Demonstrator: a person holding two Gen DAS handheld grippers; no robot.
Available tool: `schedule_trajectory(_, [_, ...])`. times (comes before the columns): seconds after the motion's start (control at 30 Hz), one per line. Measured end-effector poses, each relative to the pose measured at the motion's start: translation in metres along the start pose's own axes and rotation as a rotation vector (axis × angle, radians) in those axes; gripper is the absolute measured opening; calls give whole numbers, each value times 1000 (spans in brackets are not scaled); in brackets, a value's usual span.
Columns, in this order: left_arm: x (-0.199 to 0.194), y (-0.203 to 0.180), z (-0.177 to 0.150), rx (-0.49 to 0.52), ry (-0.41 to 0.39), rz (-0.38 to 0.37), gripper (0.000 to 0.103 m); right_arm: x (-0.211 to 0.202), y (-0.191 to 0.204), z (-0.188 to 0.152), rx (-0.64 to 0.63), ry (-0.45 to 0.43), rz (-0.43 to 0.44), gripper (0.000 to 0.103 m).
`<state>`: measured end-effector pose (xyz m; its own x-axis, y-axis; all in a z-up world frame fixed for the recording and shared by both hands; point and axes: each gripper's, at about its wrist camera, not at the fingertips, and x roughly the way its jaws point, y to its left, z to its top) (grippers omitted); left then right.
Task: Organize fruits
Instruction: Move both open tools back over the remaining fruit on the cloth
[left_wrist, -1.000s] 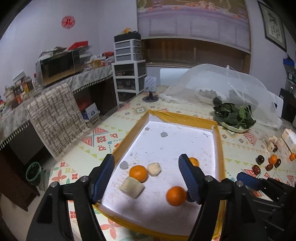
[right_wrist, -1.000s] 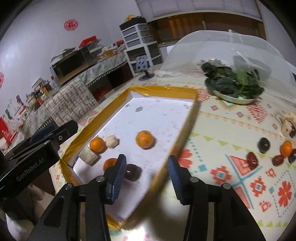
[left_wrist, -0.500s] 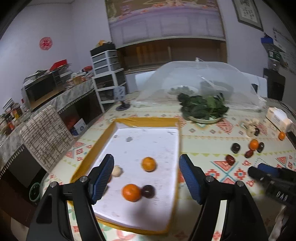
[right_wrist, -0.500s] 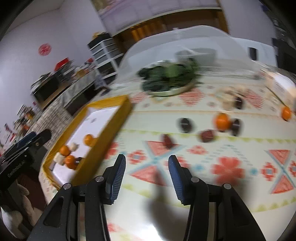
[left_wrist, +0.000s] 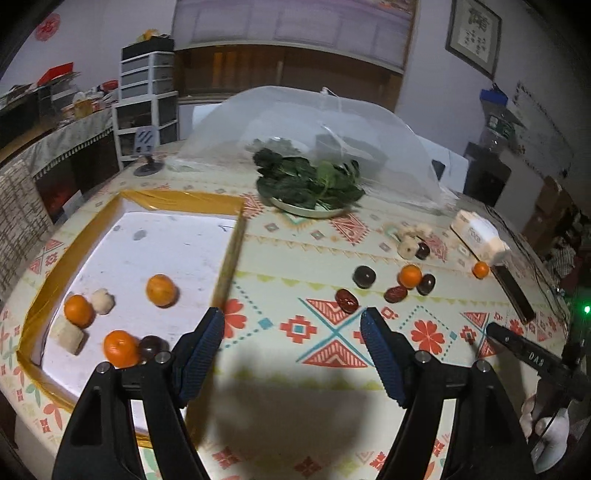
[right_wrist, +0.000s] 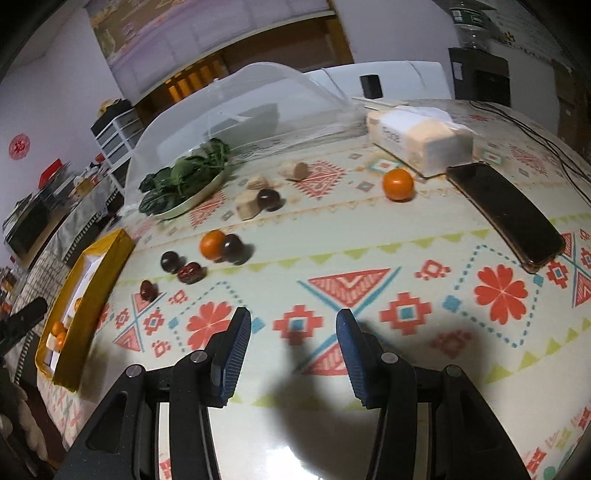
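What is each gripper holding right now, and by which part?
Nothing. The left gripper and the right gripper are both open with only the patterned tablecloth showing between their fingers.

Bare patterned tablecloth (right_wrist: 369, 236) lies open ahead of both spread grippers, bounded on one side by the yellow-rimmed tray (left_wrist: 229, 254), farther back by scattered oranges (right_wrist: 212, 243) and dark fruits (right_wrist: 190, 273), the plate of greens (left_wrist: 310, 210), and sideways the phone (right_wrist: 506, 214).
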<state>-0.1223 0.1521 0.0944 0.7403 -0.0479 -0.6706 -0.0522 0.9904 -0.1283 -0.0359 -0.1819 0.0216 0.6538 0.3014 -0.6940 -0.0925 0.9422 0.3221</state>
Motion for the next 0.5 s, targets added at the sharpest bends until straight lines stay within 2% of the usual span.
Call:
schedule_trajectory(0.23, [15,-6,0,13,33,-27,75,21,17,7,-22,28,26,52])
schedule_trajectory(0.5, [42,-14,-5,26,102,-107,75,52,43,32,-66,49,43,52])
